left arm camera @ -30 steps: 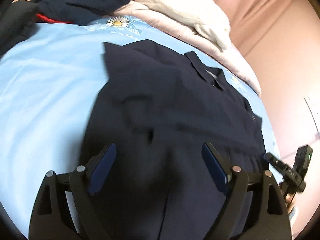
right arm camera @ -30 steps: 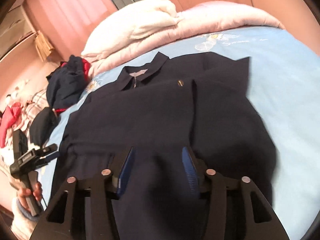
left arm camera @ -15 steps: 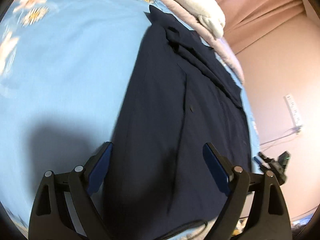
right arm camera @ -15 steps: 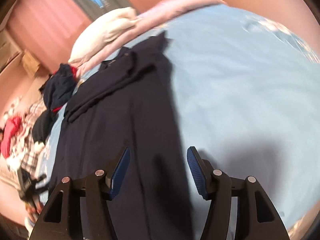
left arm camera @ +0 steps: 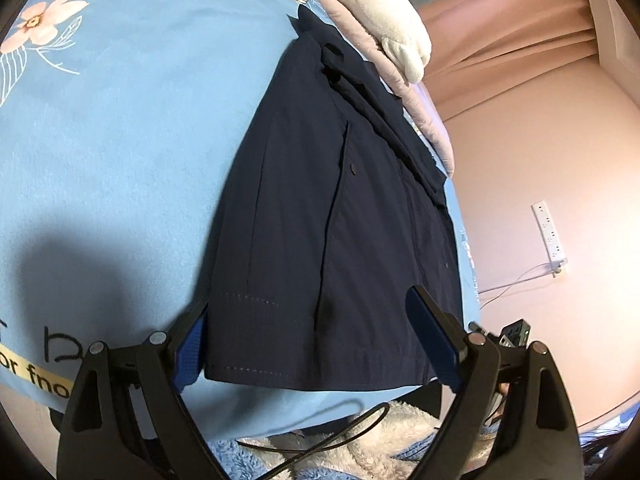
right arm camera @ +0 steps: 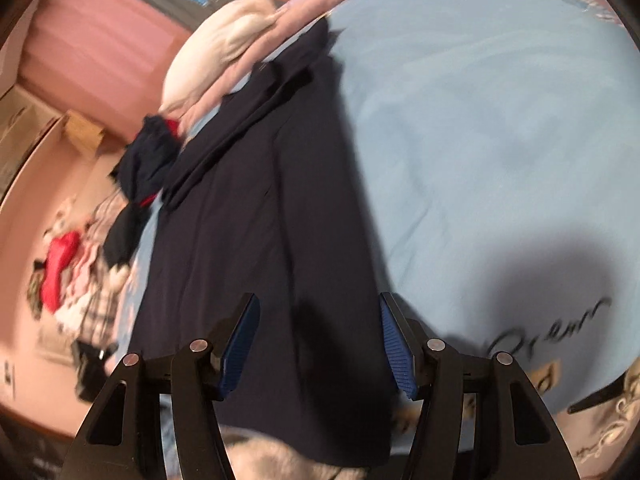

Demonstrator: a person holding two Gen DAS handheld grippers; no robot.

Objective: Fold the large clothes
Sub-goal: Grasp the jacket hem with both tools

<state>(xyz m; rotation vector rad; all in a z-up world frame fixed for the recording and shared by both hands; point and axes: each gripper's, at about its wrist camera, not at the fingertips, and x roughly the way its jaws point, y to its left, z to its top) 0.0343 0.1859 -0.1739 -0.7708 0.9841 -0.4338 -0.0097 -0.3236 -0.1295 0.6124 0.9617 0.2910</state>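
A navy button-up garment (left arm camera: 320, 208) lies lengthwise on the light blue bedsheet (left arm camera: 120, 140), its sides folded in and its collar far away by the pillows. My left gripper (left arm camera: 312, 320) stands wide open just above the hem, with the hem's left corner beside its left pad. In the right wrist view the same garment (right arm camera: 260, 220) runs away from me. My right gripper (right arm camera: 318, 336) is open over the hem's right part, its pads clear of the cloth. Neither gripper holds anything.
A white pillow (left arm camera: 384, 20) and pink quilt (left arm camera: 424, 112) lie at the bed's head. Loose dark and red clothes (right arm camera: 140, 168) pile up beside the bed. A fluffy blanket and black cable (left arm camera: 340, 432) lie below the bed's near edge. A socket strip (left arm camera: 550, 232) hangs on the wall.
Both grippers have drawn back from the garment's middle to its hem at the bed's near edge and rolled. The right jaws have widened a little.
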